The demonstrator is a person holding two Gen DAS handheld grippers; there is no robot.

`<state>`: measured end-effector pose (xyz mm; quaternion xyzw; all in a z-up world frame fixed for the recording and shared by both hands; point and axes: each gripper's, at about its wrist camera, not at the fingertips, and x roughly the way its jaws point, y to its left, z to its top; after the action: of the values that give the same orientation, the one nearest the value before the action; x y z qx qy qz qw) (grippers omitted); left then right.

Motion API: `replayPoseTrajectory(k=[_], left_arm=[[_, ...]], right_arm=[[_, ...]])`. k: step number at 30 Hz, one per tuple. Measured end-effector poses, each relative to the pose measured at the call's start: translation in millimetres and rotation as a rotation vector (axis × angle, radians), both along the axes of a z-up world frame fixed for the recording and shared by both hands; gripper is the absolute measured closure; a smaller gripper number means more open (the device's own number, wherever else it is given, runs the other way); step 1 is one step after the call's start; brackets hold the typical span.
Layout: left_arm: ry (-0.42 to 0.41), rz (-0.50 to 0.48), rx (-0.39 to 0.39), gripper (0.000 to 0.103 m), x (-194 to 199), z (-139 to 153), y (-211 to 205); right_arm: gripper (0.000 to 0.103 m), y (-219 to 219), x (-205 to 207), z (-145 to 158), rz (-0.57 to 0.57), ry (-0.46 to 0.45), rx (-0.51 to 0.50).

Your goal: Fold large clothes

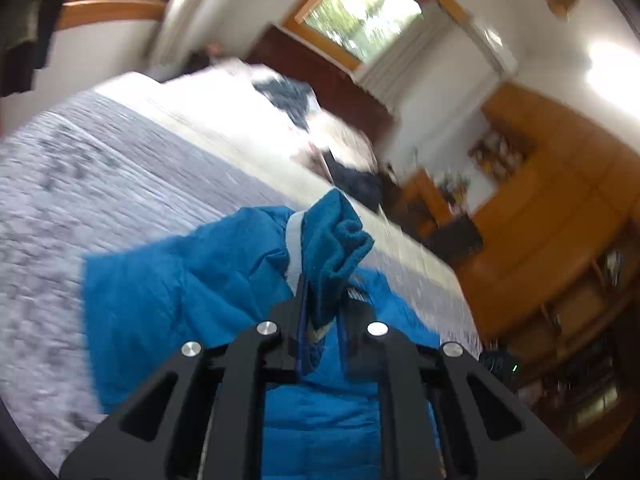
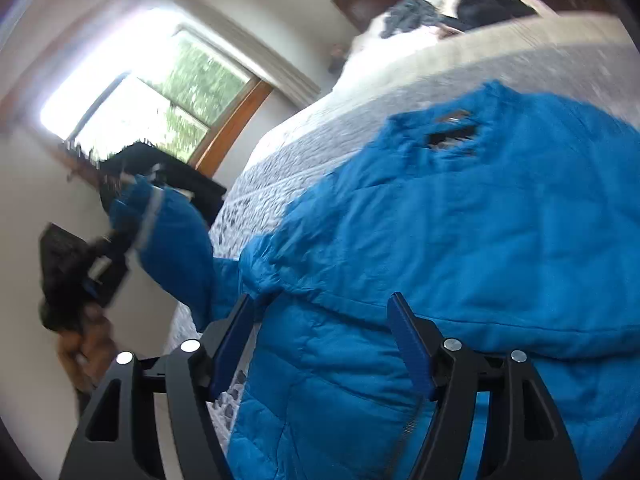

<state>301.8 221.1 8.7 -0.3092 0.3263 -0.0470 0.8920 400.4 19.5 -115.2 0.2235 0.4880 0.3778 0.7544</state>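
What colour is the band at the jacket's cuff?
Pale grey band on the blue jacket; left wrist view shows it best.

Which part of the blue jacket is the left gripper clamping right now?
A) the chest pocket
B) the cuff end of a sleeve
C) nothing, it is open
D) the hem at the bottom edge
B: in the left wrist view the left gripper is closed on the sleeve cuff of the blue jacket, and the right wrist view shows that sleeve lifted off the bed.
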Motion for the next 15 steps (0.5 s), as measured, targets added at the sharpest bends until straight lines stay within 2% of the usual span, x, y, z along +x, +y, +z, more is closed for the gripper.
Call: replayPoseTrajectory(k=[2, 6, 10, 11, 12, 14, 15], left_arm=[[0.043, -0.068, 0.016, 0.092, 24, -23, -36], [0.126, -0.158, 0.041, 0.093, 59, -73, -81], [0.197, -0.221, 0.024, 0.092, 78, -122, -95], [0.206, -0.234, 0.022, 0.092, 81, -126, -99], [0.215, -0.250, 0.023, 0.088, 81, -132, -101], [0.212, -0.283, 0.004, 0.065, 79, -137, -103], [0.197, -0.280, -0.021, 0.046, 76, -135, -100]], right_arm=[[0.033, -17, 8, -8, -0.021, 0.046, 0.038], [0.033, -37, 20, -28, -0.039, 0.138, 0.098], [0.032, -42, 33, -40, -0.039, 0.206, 0.153], [0.031, -41, 37, -42, -0.038, 0.215, 0.159], [0.031, -40, 40, -44, -0.037, 0.224, 0.166], [0.029, -33, 46, -48, -0.028, 0.245, 0.178], [0.029, -29, 50, -51, -0.021, 0.255, 0.180]])
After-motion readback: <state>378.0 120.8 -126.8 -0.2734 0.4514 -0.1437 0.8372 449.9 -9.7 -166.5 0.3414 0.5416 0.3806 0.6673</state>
